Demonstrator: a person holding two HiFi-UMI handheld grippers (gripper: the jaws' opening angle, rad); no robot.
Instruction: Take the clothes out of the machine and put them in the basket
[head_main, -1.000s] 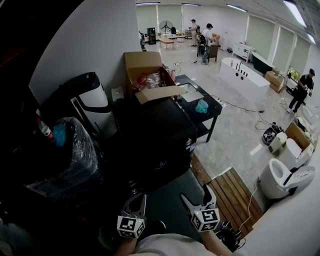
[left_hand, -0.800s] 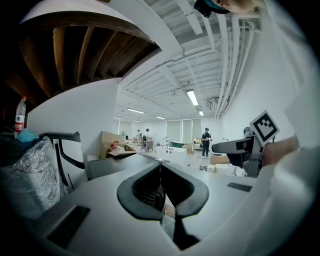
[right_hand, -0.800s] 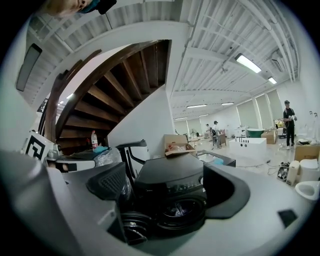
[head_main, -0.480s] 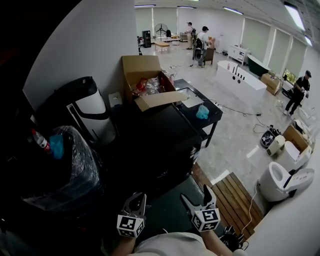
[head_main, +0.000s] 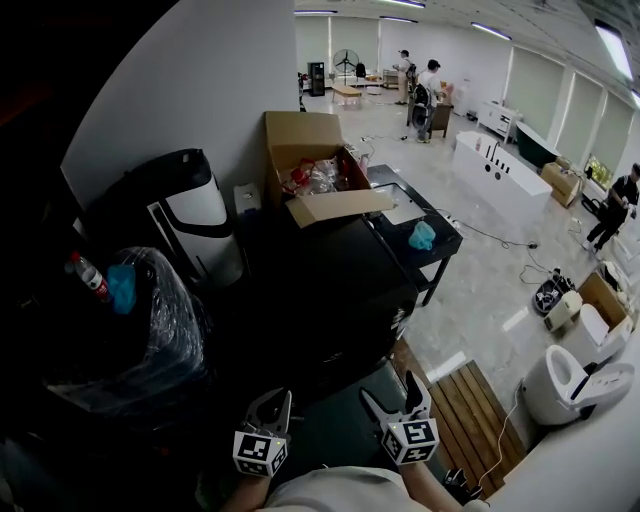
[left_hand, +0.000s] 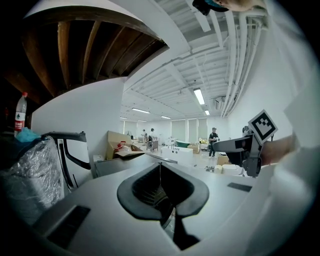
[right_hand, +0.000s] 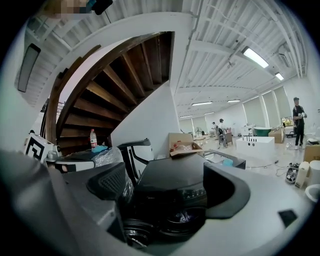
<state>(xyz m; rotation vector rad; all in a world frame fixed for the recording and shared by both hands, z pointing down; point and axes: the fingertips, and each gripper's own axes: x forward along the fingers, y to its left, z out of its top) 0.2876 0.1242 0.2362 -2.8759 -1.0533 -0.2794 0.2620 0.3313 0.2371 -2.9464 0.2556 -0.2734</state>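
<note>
— What are the left gripper's (left_hand: 160, 172) jaws doing?
— They're pressing fully together, gripping nothing.
— And the right gripper (right_hand: 170, 186)?
— Its jaws are gaping wide, carrying nothing, framing the black machine (head_main: 330, 290) ahead. The clothes (right_hand: 184, 217) are lying inside it, showing low in its front.

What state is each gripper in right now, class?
Left gripper: closed, holding nothing.
Right gripper: open, holding nothing.
</note>
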